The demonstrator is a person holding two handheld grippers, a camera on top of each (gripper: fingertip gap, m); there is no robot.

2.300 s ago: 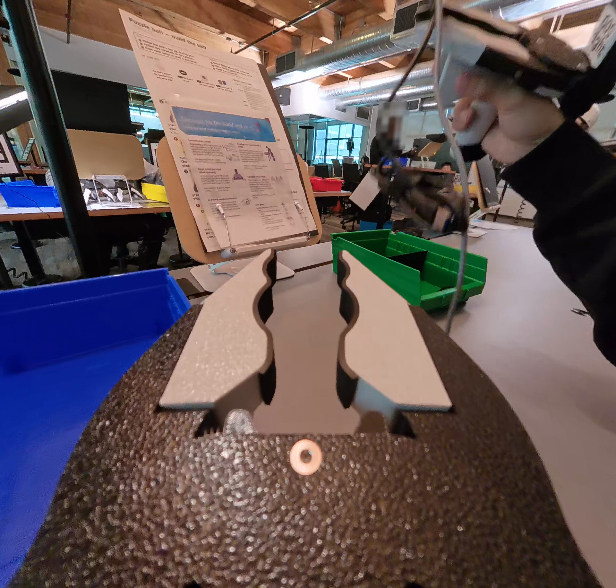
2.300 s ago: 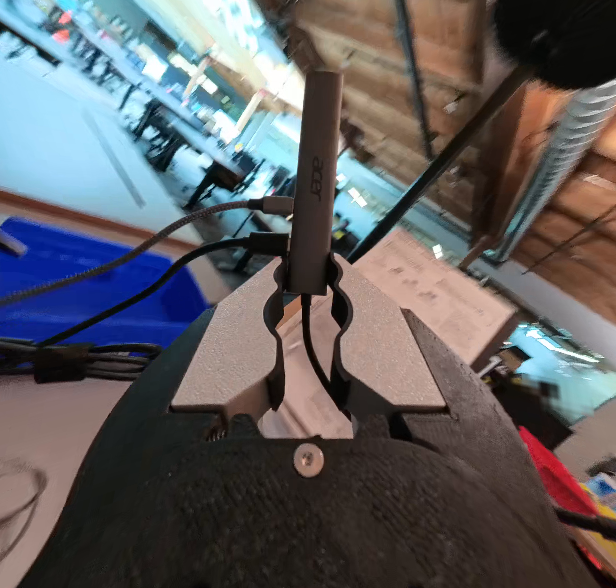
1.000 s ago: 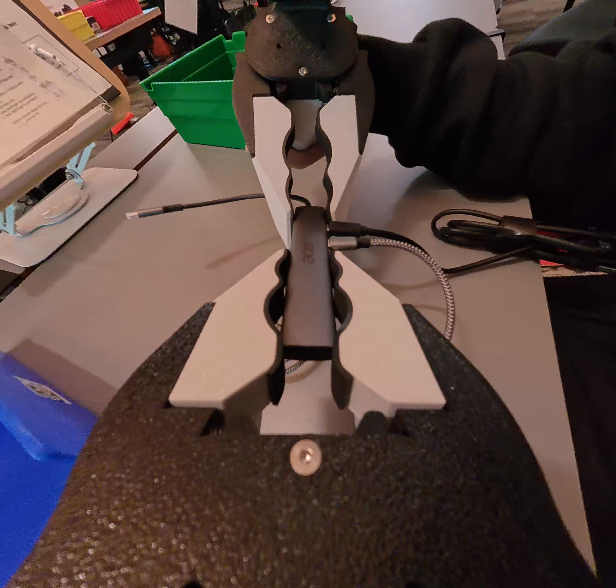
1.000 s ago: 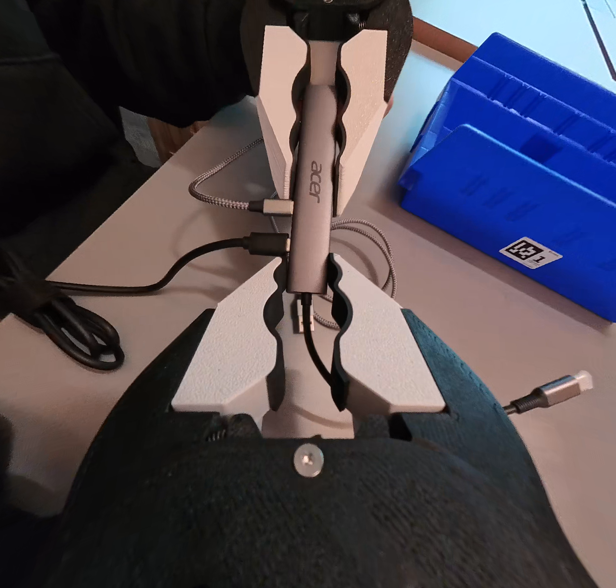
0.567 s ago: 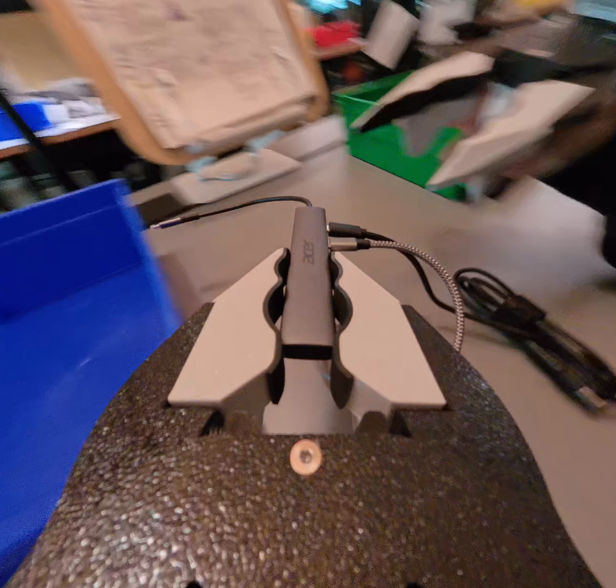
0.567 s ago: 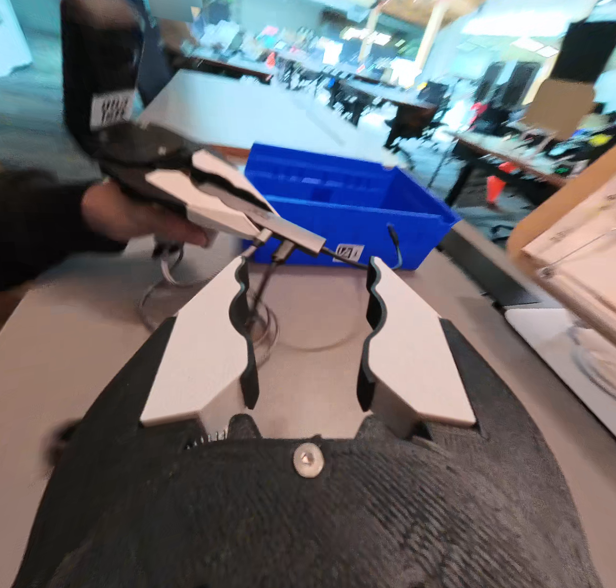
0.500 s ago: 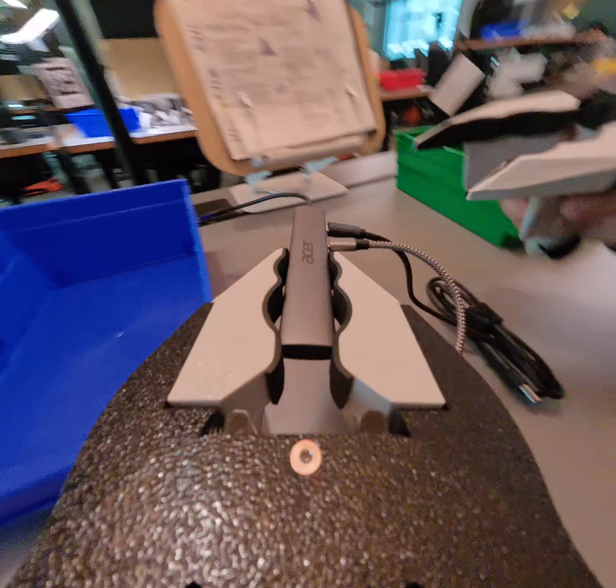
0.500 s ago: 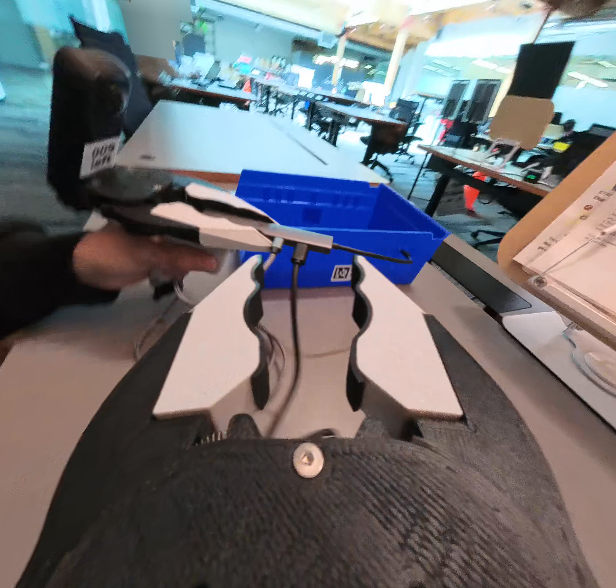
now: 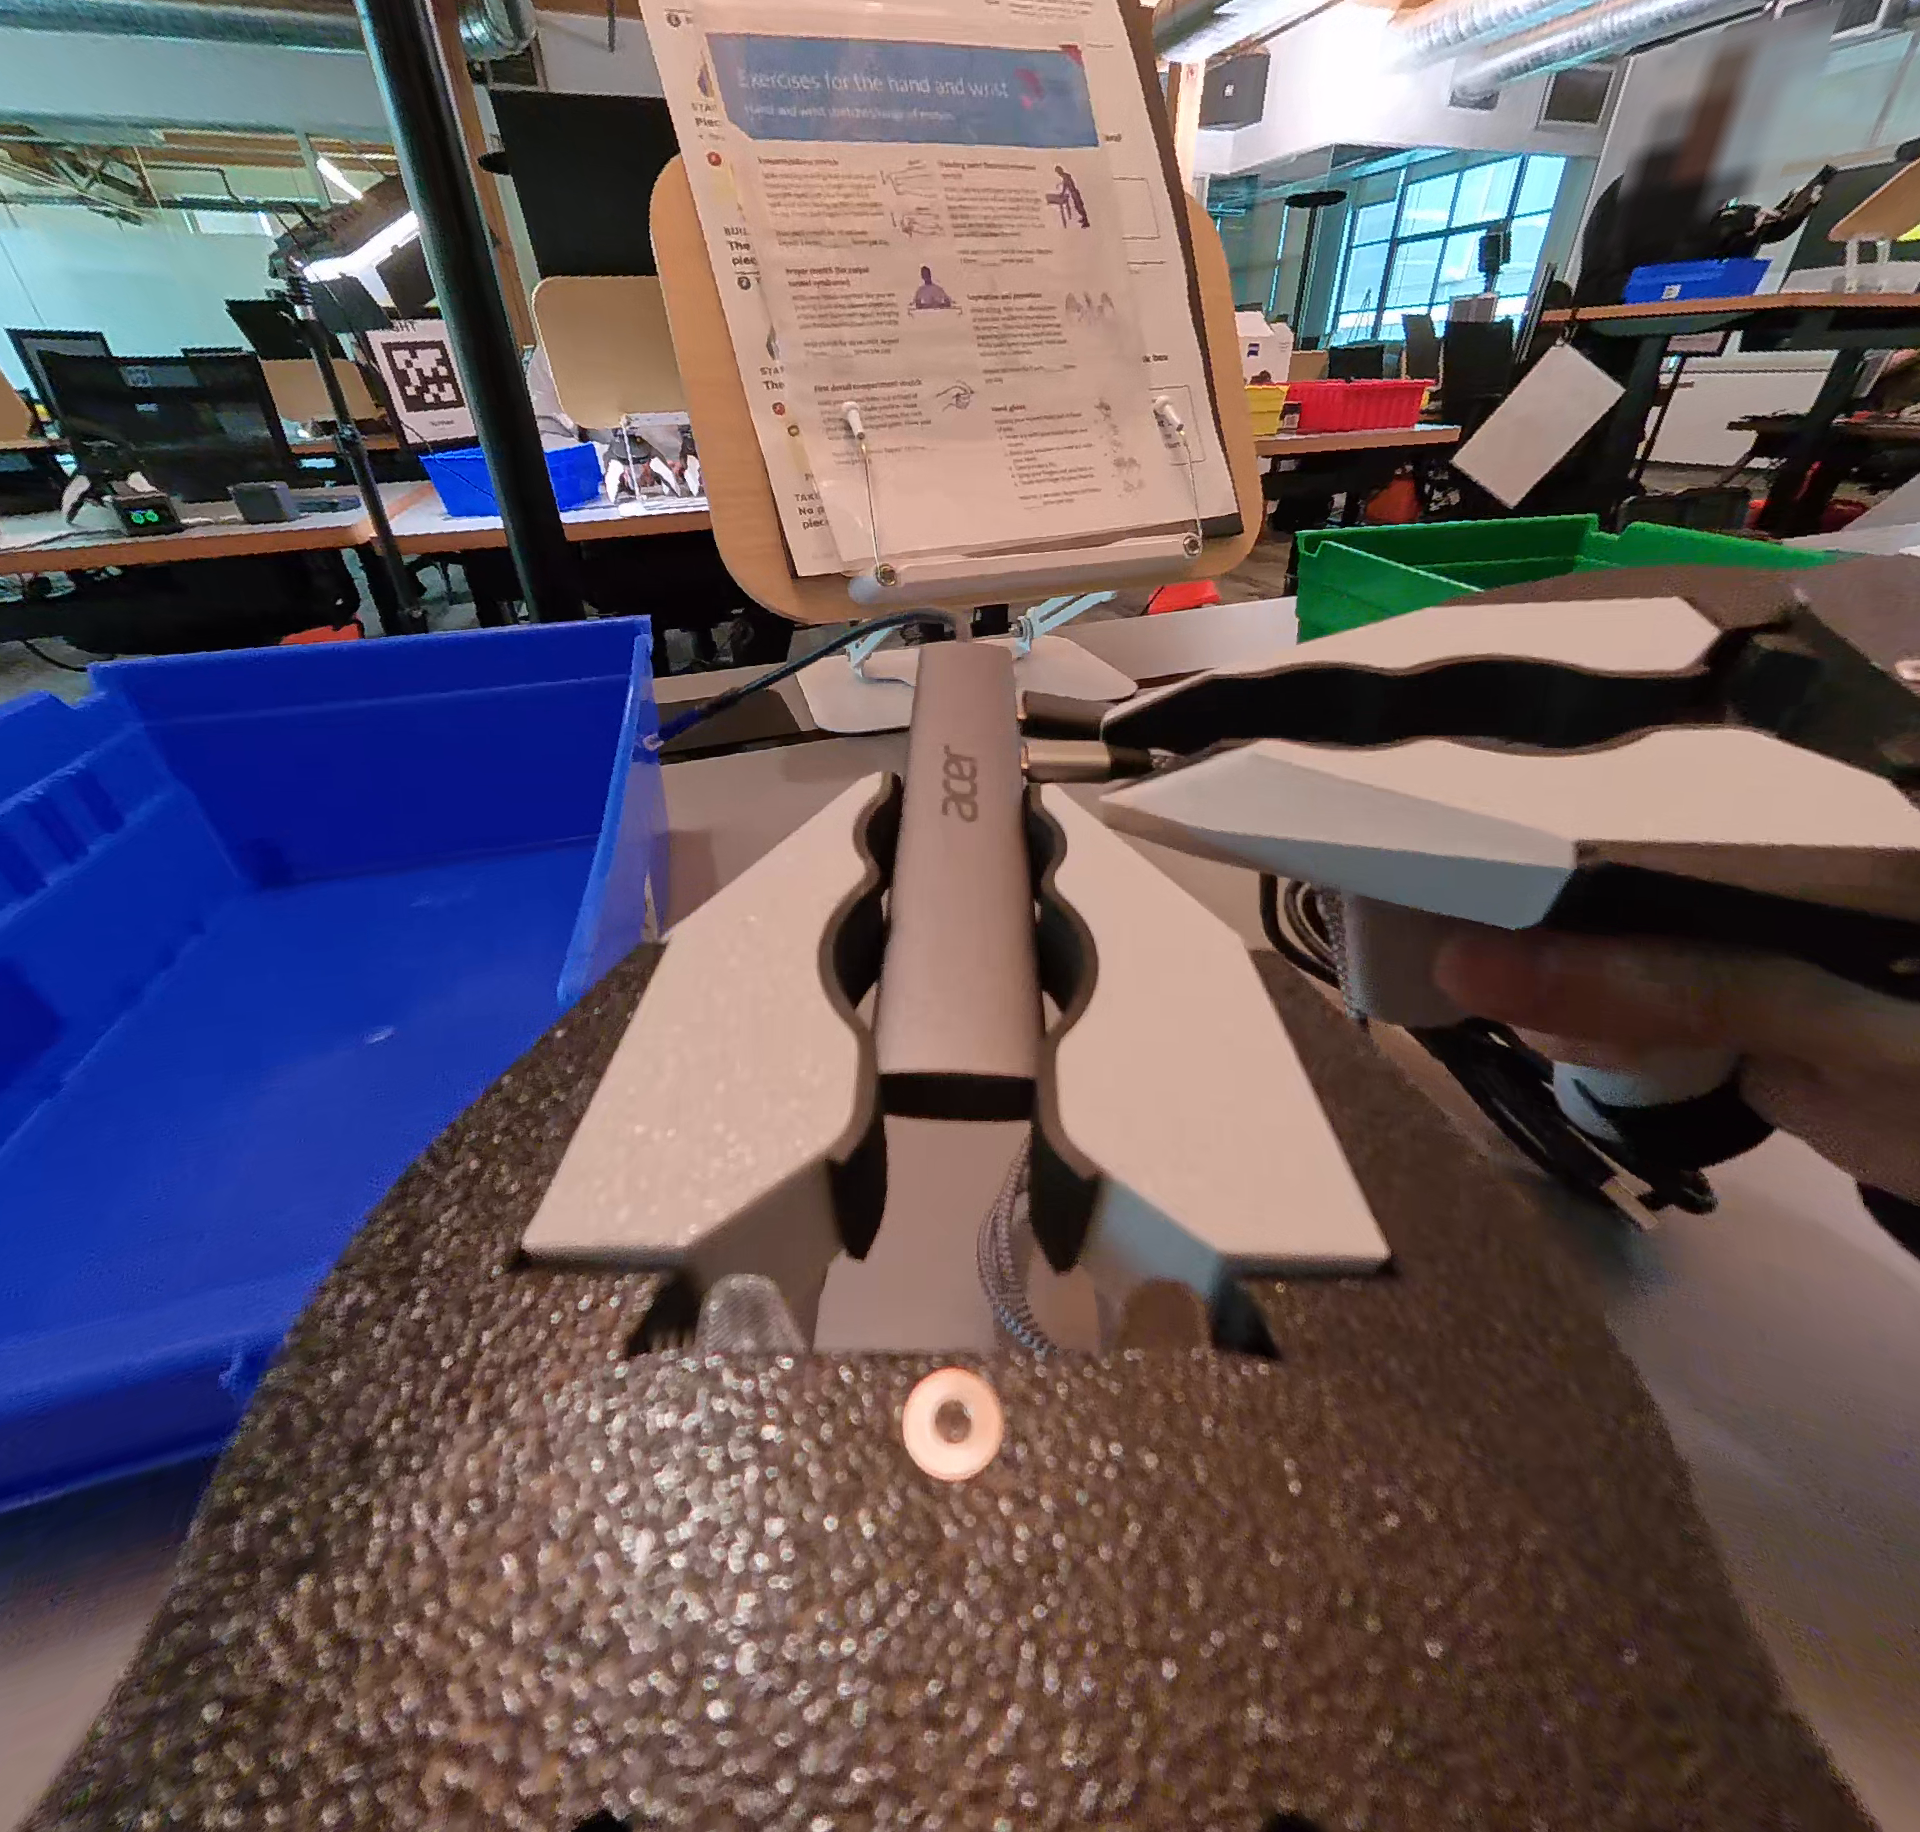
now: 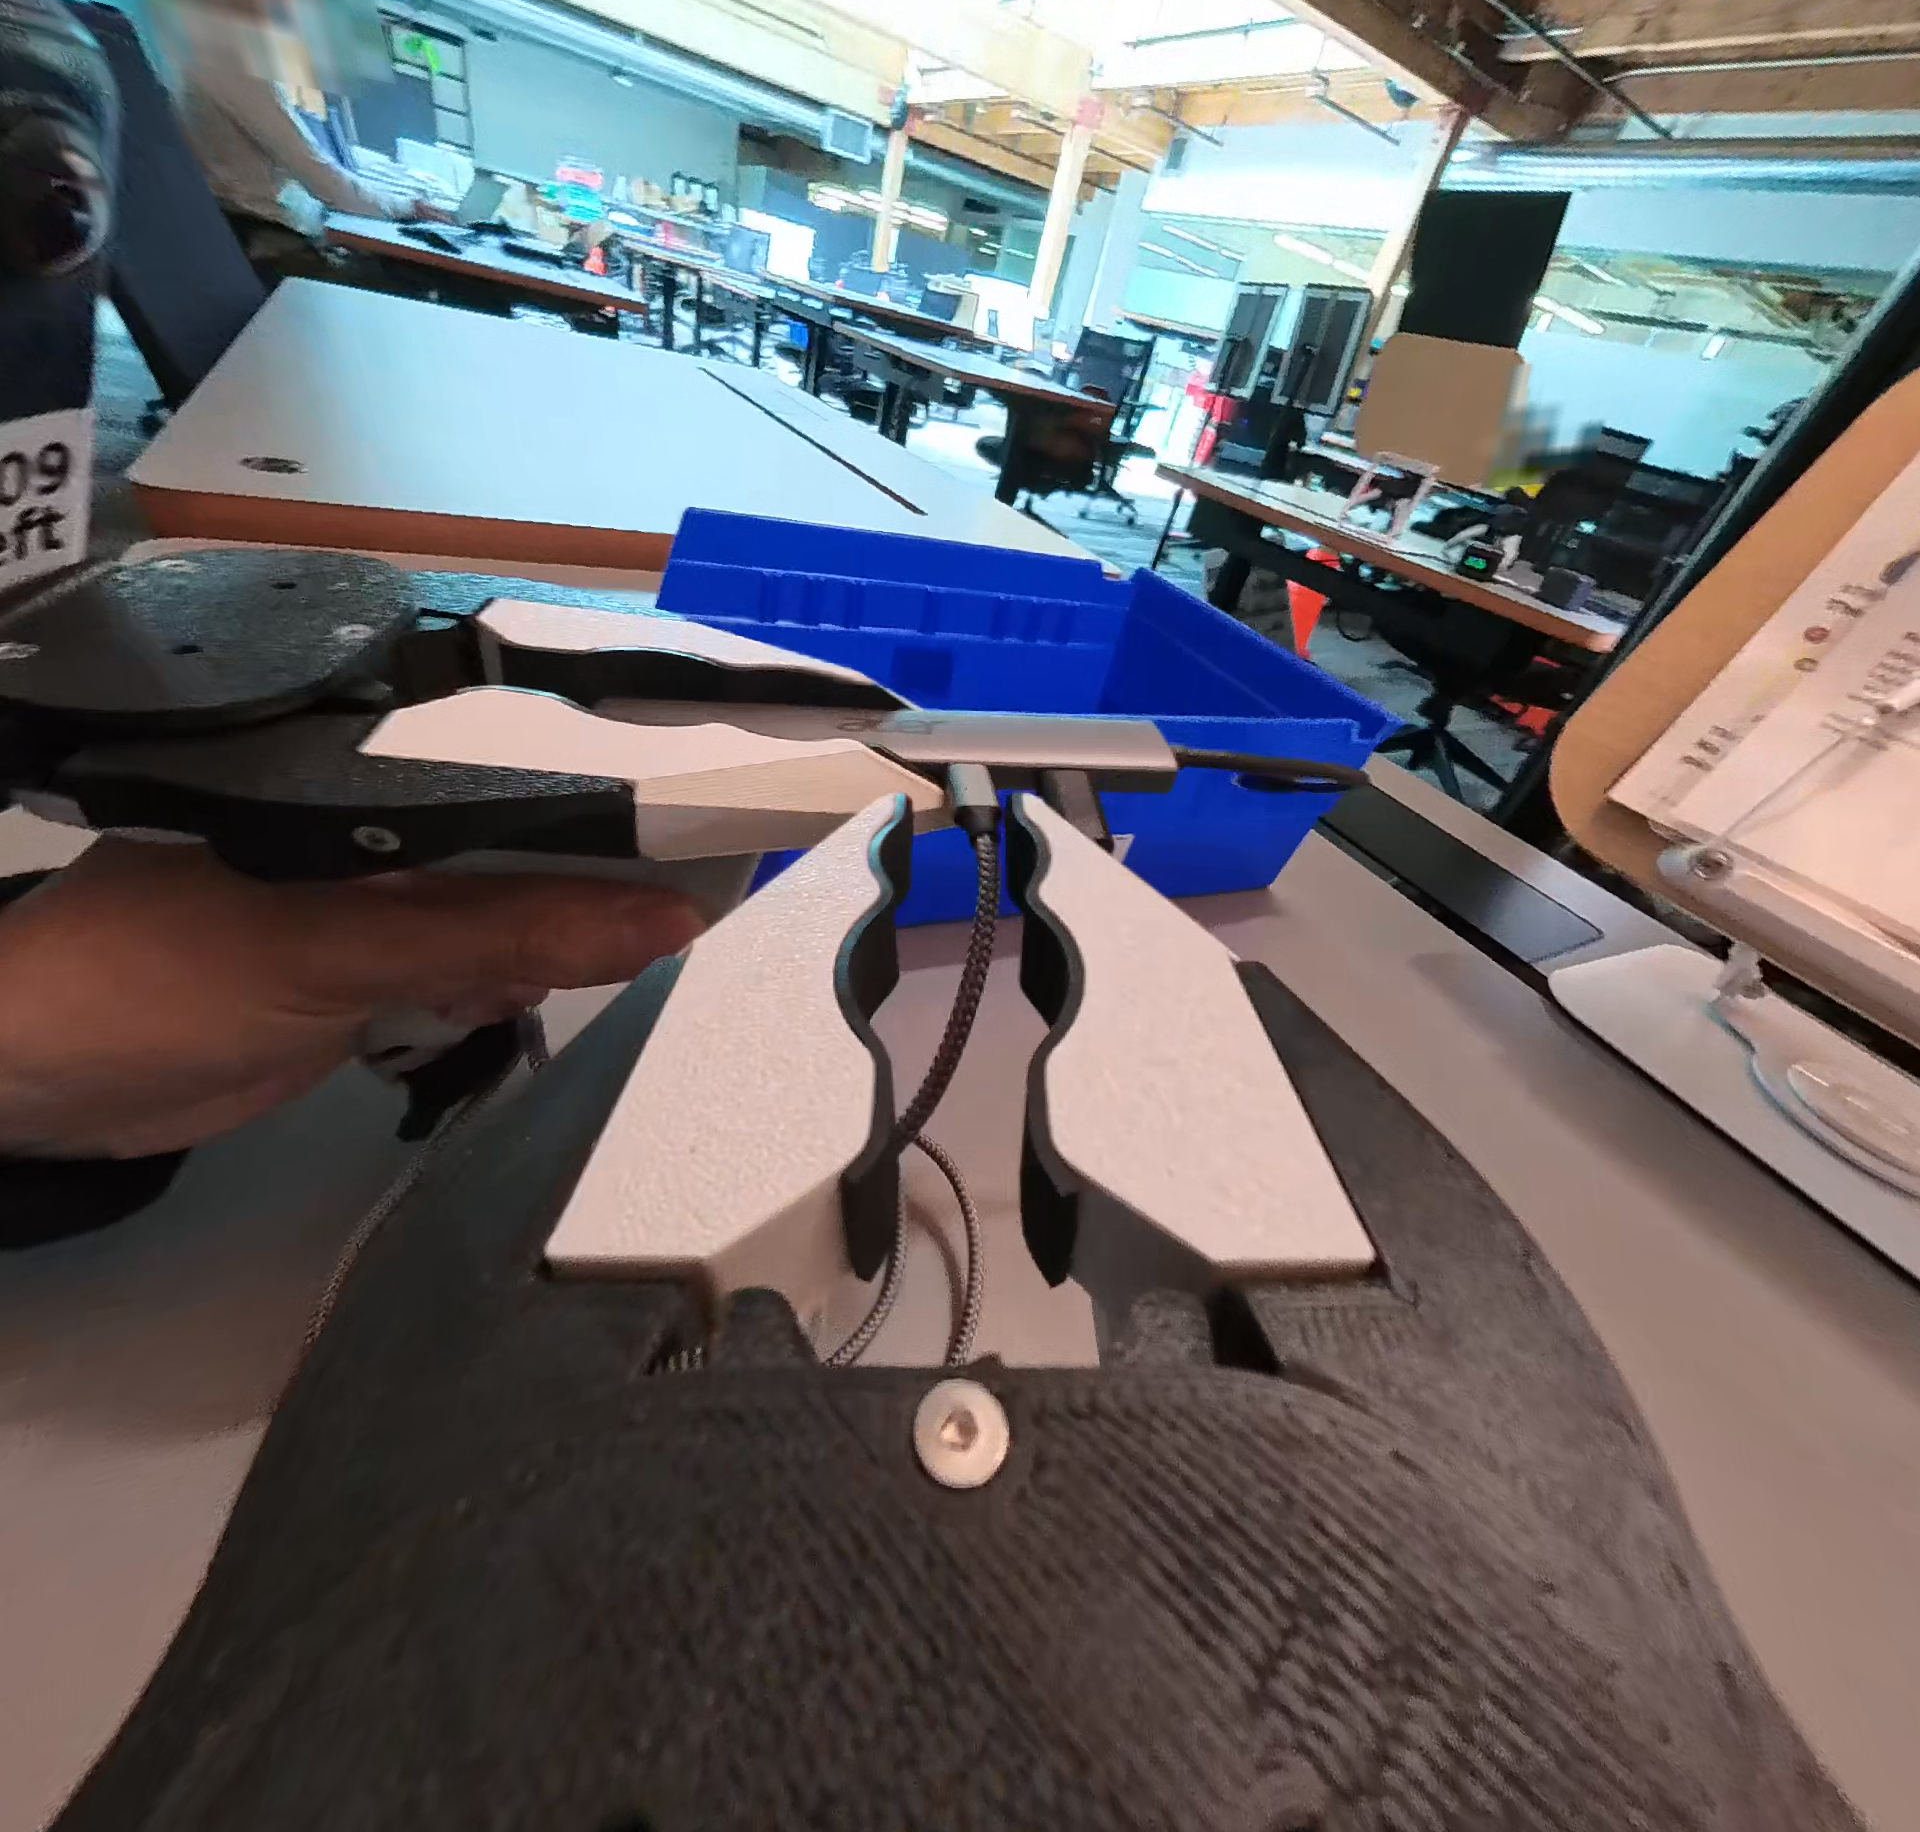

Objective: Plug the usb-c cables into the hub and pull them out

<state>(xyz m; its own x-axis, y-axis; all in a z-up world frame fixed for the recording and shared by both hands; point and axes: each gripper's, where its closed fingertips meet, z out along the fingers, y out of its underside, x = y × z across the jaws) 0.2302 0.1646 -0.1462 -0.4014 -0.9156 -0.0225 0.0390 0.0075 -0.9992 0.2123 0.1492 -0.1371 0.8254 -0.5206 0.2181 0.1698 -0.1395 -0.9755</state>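
My left gripper (image 9: 961, 790) is shut on the grey hub (image 9: 961, 899) and holds it level above the table. It also shows in the right wrist view (image 10: 914, 754), holding the hub (image 10: 1039, 738) from the left. Two plugs sit in the hub's side: a silver plug (image 9: 1070, 759) on a braided cable (image 10: 956, 1003) and a black plug (image 9: 1060, 710). My right gripper (image 10: 961, 811) is open, its jaws on either side of the silver plug (image 10: 971, 785) with small gaps. It reaches in from the right in the left wrist view (image 9: 1117, 756).
A blue bin (image 9: 312, 899) stands left of the hub, behind it in the right wrist view (image 10: 1143, 660). A green bin (image 9: 1455, 567) is at the back right. A document stand (image 9: 935, 328) rises behind the hub. A coiled black cable (image 9: 1558, 1138) lies under my right gripper. My left and right fingertips are right by each other.
My right gripper let go of the hub's end, swung round to its side and closed in around the silver plug. My left gripper turned with the hub still in it.
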